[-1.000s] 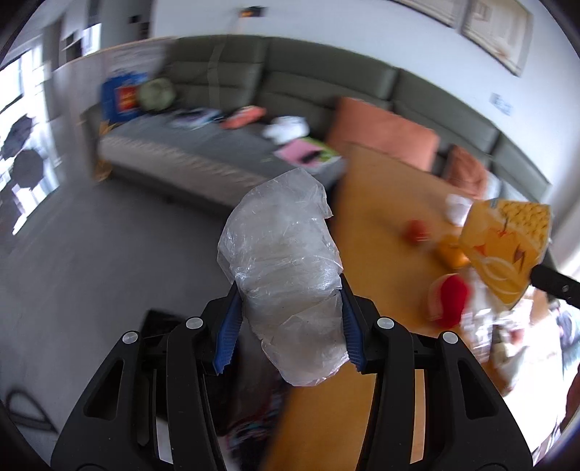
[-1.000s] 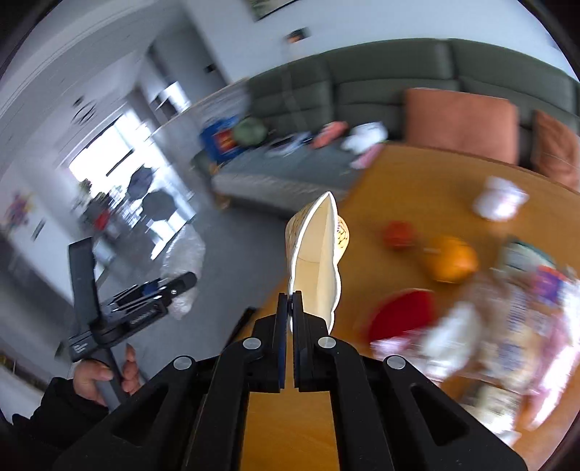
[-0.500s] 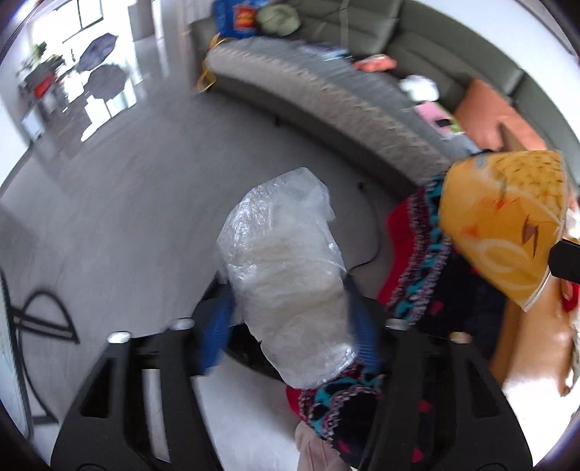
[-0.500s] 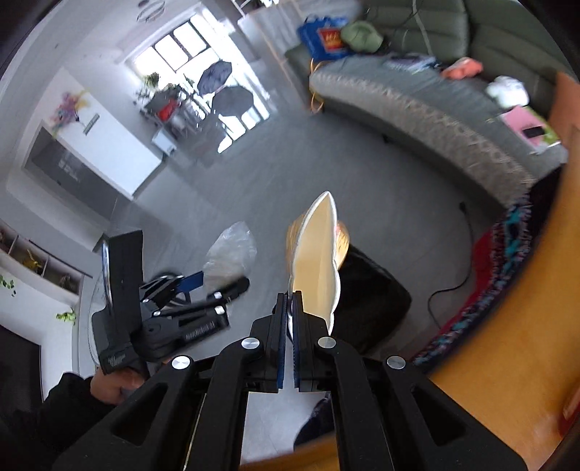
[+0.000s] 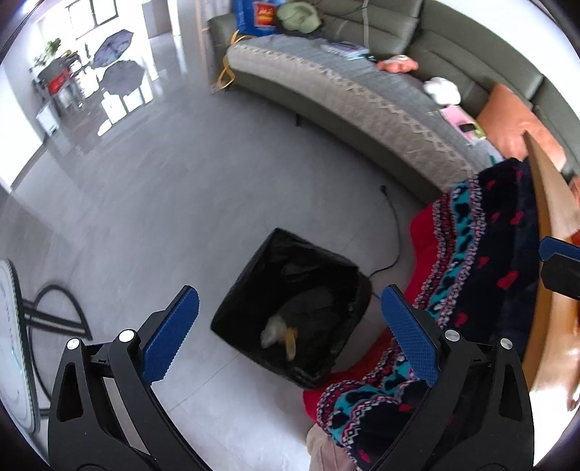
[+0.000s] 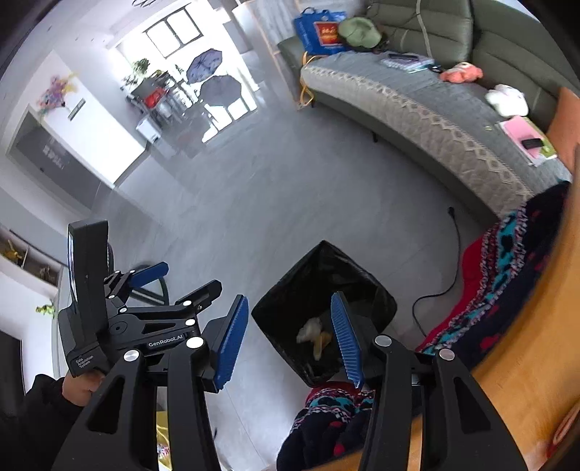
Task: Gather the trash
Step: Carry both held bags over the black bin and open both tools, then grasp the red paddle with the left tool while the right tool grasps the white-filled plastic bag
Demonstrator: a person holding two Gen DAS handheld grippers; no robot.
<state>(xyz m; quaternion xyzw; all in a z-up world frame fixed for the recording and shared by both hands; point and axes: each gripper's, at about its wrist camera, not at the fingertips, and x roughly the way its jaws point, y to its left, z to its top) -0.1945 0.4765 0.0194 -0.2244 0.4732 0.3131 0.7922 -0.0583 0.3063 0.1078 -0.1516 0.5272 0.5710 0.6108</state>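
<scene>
Now, item by item, left to right.

Left tongs (image 5: 286,319): blue-padded black two-finger tool, jaws standing wide with nothing between them. A second ago they clamped a crumpled clear plastic bag; the jaws have just been opening and the bag is gone from them. They hang over the bin.

Bin (image 5: 232,311): square black mesh waste basket with a black liner, standing on the grey tiled floor just beside the desk. Inside lie a pale crumpled plastic wad (image 5: 272,331) and a yellow-orange paper wrapper (image 5: 290,340), touching each other at the bottom. Judged to be the two pieces just let go.

Right tongs (image 6: 290,337): same make, jaws partly apart and empty. A second ago they pinched the yellow wrapper flat; they too have just been opening, and the wrapper (image 6: 322,342) now shows below them in the bin.

Blanket (image 5: 489,253): knitted dark throw with red hearts and teal-pink bands, draped off the edge of the wooden desk (image 5: 551,203).

Meaning for the task: this pair of trash items is deposited; both tools are free, so a return to the desk for more looks likely.

Writing: "GenRobot.AI" and "Data Acquisition System" on the left tool's body, seen from the right wrist view. The blue bag (image 6: 319,30) on the sofa bears a red label, unreadable.
</scene>
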